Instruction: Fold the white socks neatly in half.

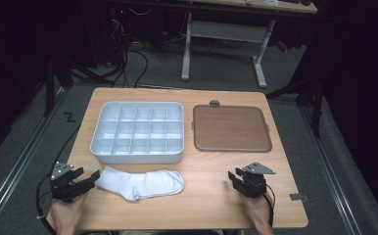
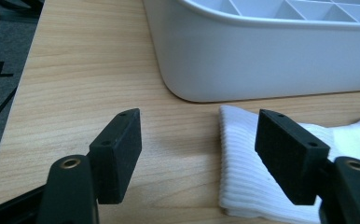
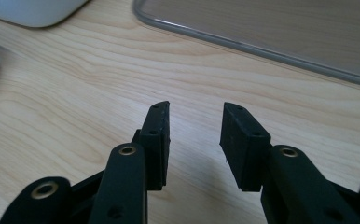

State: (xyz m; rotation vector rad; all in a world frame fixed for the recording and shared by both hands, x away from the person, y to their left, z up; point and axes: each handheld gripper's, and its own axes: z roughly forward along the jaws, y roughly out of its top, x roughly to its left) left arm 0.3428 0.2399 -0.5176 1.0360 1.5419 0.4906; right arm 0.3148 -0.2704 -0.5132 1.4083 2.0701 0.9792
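left hand-held gripper (image 1: 93, 179) | black, grey three-cornered plate, cable | right hand-held gripper (image 1: 233, 176) | black, brass-ringed screw holes

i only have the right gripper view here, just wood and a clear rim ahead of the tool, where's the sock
Observer: The white sock lies flat on the table at the near edge, in front of the white divided tray.
Operator: is the left tool on it yet
Observer: Not yet. In the left gripper view the left tool is open, with the sock's ribbed cuff partly between the jaws and the pads not pressing on it.
Operator: and that clear rim is what
Observer: In the high view it is a flat lid lying beside the tray, on its right.
Operator: my tool carrying anything
Observer: No, the right tool is open over bare wood.
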